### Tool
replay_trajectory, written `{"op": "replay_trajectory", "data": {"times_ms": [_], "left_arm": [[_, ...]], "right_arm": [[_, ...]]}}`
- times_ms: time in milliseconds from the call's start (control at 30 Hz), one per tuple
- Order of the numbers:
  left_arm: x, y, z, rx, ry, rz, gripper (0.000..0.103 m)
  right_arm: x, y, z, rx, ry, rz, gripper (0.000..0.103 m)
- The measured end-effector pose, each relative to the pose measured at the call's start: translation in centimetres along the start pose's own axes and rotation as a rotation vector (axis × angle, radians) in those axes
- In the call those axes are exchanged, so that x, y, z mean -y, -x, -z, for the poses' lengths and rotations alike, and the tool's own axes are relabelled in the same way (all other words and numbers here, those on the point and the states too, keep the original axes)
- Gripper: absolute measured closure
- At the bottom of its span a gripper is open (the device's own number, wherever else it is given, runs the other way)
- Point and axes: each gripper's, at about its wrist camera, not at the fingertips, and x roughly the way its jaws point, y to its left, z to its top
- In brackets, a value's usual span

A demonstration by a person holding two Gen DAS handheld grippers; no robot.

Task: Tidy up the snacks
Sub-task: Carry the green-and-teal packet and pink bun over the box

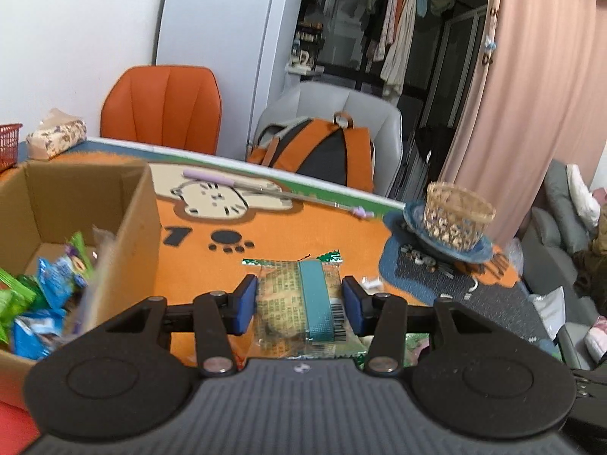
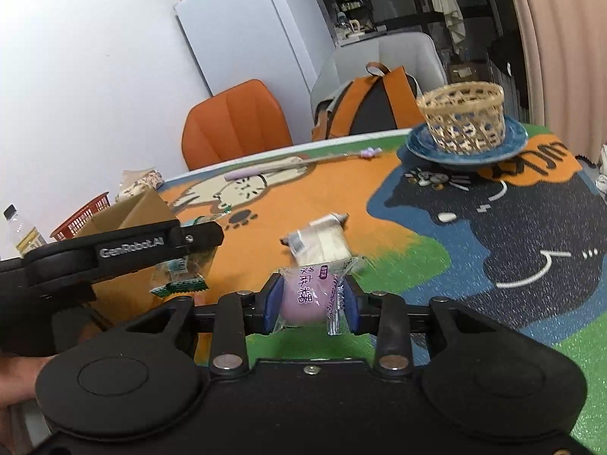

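The left tool (image 1: 299,299) was clamped on a clear-wrapped biscuit packet with a teal band (image 1: 303,299). The right tool (image 2: 313,301) was clamped on a clear-wrapped round pink mochi (image 2: 305,299).

You are looking at a wide bare stretch of tabletop (image 2: 322,197) lying open ahead. The cardboard box (image 1: 125,227) is standing at its left edge, its near wall blocking a low approach there. A white-wrapped snack (image 2: 322,237) is lying mid-path. The woven basket (image 2: 464,121) on its blue plate (image 2: 417,148) is crowding the far right, and a long lilac stick (image 2: 288,163) is lying across the far side.
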Motion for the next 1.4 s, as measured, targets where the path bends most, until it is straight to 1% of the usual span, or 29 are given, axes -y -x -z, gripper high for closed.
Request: {"op": "replay_trajectory", "data": {"times_ms": [267,500,933,1100,1400], "left_arm": [[-2.0,3.2,-2.2,0.077,0.033,0.006,0.056],[-4.8,5.0,-3.4,0.118,0.07,-0.017,0.056],[-10.5,6.2,-4.7,0.144,0.126,-0.07,0.056],[-12.8,6.1,-5.1,0.147,0.15,-0.095,0.056],[-15.5,5.5,-5.9,0.141,0.173,-0.136,0.056]], "right_arm": [[-3.0,0.3,-1.8,0.044,0.029,-0.022,0.069],[-5.8,0.1,-2.8,0.066,0.063,-0.054,0.069],[-10.5,-1.1,-3.6,0.076,0.104,-0.093,0.069],[-12.3,-2.0,-3.9,0.071,0.121,-0.107,0.069],[-14.7,-3.3,-4.5,0.065,0.132,-0.136,0.069]]}}
